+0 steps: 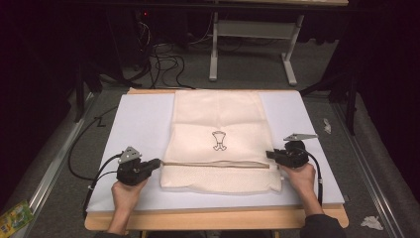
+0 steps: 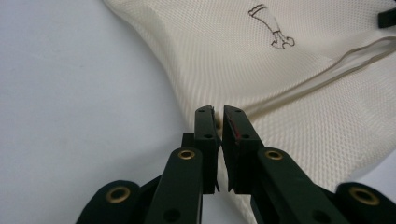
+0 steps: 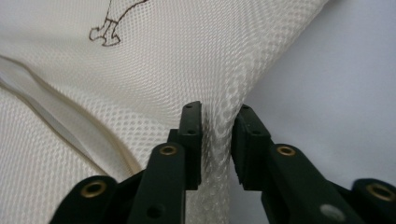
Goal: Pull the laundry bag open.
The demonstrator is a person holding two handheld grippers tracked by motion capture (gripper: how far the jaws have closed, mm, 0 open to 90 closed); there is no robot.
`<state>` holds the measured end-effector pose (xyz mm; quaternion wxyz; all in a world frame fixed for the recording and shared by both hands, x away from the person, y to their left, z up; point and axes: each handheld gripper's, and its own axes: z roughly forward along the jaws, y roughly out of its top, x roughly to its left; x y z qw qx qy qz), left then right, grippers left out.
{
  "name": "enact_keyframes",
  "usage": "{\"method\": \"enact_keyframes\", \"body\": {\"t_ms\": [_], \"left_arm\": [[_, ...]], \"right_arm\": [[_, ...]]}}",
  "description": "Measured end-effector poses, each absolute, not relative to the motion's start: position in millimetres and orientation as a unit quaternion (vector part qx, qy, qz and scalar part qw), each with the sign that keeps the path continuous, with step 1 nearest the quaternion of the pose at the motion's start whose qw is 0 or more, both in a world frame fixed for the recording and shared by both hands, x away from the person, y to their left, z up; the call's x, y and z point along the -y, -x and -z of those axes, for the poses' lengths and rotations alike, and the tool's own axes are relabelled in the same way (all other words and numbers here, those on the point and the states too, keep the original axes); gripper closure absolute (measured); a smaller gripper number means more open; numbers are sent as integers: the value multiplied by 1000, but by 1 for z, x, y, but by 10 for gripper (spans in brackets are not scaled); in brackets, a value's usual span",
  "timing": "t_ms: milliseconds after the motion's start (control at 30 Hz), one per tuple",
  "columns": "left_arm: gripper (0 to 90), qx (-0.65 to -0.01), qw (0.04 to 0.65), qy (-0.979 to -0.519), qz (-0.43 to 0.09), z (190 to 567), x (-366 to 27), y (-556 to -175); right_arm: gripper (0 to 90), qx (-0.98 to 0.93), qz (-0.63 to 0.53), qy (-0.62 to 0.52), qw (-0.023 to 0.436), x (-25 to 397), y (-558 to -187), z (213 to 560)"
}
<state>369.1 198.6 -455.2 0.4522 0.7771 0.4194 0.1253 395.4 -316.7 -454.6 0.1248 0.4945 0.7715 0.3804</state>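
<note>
The left gripper (image 1: pixel 157 163) pinches the bag (image 1: pixel 218 129) at its left edge, jaws apparently nearly closed; the right gripper (image 1: pixel 270 155) clamps a fold at its right edge.

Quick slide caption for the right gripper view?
Right gripper pinching a raised fold at the edge of the cream mesh bag on the white table cover.

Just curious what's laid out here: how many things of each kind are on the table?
Cream mesh bag: 1
White mat under it: 1
Hand-held grippers: 2, left gripper and right gripper, each pinching a side of the bag
Total: 4
</note>
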Motion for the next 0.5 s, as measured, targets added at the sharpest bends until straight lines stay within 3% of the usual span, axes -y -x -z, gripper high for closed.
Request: {"method": "enact_keyframes", "body": {"t_ms": [233, 500], "left_arm": [[762, -422, 474, -760, -142, 462, -204, -360], [713, -422, 508, -734, -158, 451, -215, -356]], "right_arm": [[573, -760, -378, -505, 156, 322, -390, 446], [572, -749, -398, -495, 186, 325, -379, 435]]}}
